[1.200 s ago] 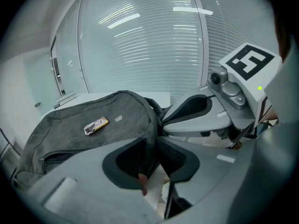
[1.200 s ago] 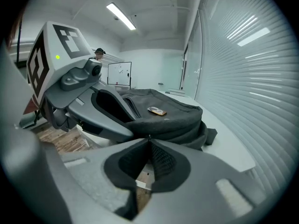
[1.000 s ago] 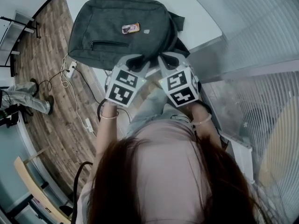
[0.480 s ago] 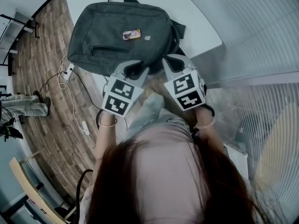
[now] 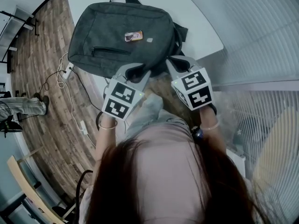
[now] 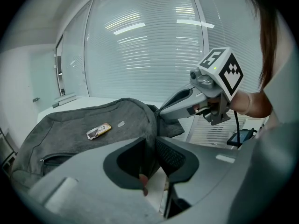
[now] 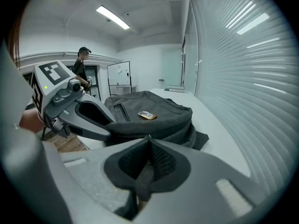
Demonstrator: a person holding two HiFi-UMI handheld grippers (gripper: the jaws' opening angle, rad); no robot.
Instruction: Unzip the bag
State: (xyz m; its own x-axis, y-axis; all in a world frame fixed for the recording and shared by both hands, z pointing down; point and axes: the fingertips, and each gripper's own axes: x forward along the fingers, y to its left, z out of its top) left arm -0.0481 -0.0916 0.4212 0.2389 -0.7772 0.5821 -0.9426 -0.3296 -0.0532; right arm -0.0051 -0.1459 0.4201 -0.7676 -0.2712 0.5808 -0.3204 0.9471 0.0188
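Right gripper view: the right gripper [image 7: 148, 143] has its jaws all but together, pinching a dark strip. This is judged to be the pull [image 7: 142, 183] of the bag [image 7: 149, 113].

The left gripper [image 6: 152, 146] stands part-way apart. Its jaws have just been closing, and the bag's near edge lies between the pads and is pressed by them.

Key relation: the bag lies flat, directly beyond both grippers, with its long axis running left to right in the head view.
- The right gripper is at the bag's near right corner.
- The left gripper is on the near edge, just to the left of the right gripper.
- The zip line cannot be traced. It is judged to follow that near edge, so the pull must travel along it while the left gripper anchors the fabric.

Surface: the bag rests on a white table [image 5: 198, 24] and overhangs its near side. A wood floor [image 5: 49, 101] with a loose cable [image 5: 70, 90] lies to the bag's left. Blinds [image 5: 261, 36] lie to its right. A person [image 7: 83, 71] stands well beyond the bag.
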